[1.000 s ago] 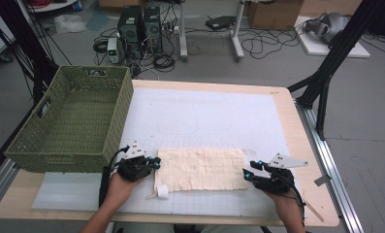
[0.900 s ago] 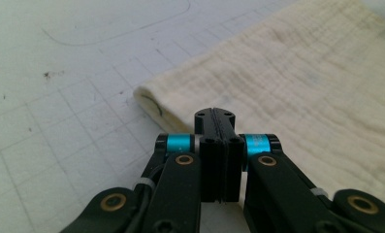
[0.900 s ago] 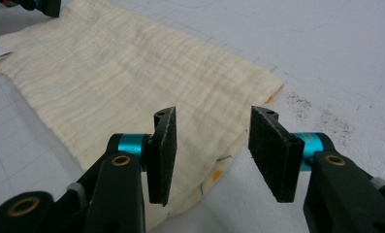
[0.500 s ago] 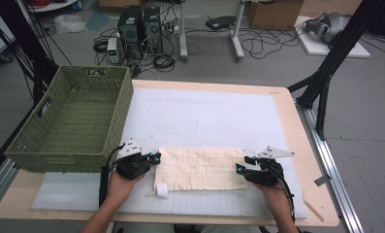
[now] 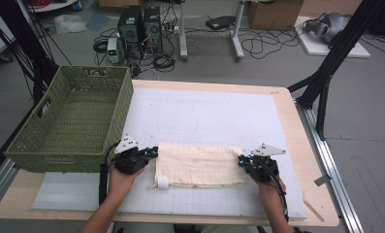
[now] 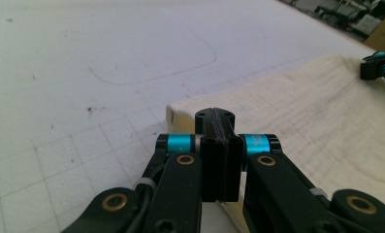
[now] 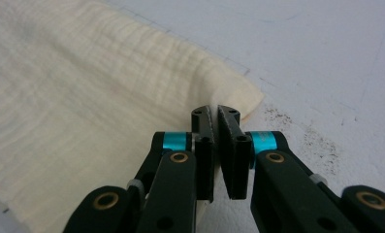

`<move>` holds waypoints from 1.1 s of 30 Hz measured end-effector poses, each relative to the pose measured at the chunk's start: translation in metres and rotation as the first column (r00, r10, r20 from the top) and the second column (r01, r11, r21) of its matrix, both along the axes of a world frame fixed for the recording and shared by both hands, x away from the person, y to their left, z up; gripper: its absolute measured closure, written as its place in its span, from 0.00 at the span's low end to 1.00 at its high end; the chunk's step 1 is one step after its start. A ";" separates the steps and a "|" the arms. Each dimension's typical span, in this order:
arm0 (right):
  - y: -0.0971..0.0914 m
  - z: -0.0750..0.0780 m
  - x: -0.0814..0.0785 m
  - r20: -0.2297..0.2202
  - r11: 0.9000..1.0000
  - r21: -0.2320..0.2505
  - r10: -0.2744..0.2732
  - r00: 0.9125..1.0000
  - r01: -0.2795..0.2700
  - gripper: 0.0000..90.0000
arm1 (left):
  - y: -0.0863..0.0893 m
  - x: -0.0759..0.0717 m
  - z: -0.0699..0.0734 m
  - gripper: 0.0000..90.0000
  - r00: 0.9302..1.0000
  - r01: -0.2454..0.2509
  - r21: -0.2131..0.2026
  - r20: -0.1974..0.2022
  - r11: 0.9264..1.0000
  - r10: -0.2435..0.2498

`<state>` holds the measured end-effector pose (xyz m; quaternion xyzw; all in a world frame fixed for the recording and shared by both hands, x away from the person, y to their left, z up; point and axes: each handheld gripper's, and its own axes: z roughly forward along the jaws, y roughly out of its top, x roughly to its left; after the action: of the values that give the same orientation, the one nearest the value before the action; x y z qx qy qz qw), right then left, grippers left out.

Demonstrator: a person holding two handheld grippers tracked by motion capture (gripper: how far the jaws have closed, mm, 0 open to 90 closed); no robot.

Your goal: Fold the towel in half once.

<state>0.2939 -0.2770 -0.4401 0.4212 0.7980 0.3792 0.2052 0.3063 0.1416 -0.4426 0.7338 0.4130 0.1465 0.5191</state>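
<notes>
On the worktop [image 5: 296, 121] I saw from the high view a cream cloth [image 5: 200, 165] lying flat on the white mat [image 5: 204, 111], its long axis running left to right between my hands, a green basket [image 5: 71, 119] beside it. My left gripper [image 5: 149, 154] was clamped on the cloth's left edge. Closer in, the right gripper view showed the right gripper [image 7: 214, 112] had just closed, pinching a raised cloth corner.

Looks like a lab: computer towers [image 5: 140, 26] and tangled cables [image 5: 258, 43] on the floor, cardboard boxes [image 5: 272, 12] beyond the table's [image 5: 306, 145] far edge.
</notes>
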 end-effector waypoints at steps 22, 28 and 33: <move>0.001 0.007 0.053 -0.010 0.999 0.045 -0.015 1.000 0.016 0.50 | -0.016 0.054 0.001 0.54 0.999 -0.019 0.072 -0.049 0.997 0.023; 0.009 -0.007 0.059 -0.100 0.999 0.030 0.048 0.994 -0.046 0.55 | -0.022 0.056 -0.009 0.54 0.992 0.031 0.119 -0.121 0.992 -0.017; 0.004 -0.007 0.054 -0.095 0.996 0.047 0.077 0.993 -0.072 0.82 | -0.028 0.052 -0.009 0.72 0.993 0.070 0.182 -0.108 0.981 -0.051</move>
<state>0.3476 -0.2727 -0.4472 0.4132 0.8138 0.3829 0.1430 0.3580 0.1138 -0.4516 0.7978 0.4010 0.1306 0.4309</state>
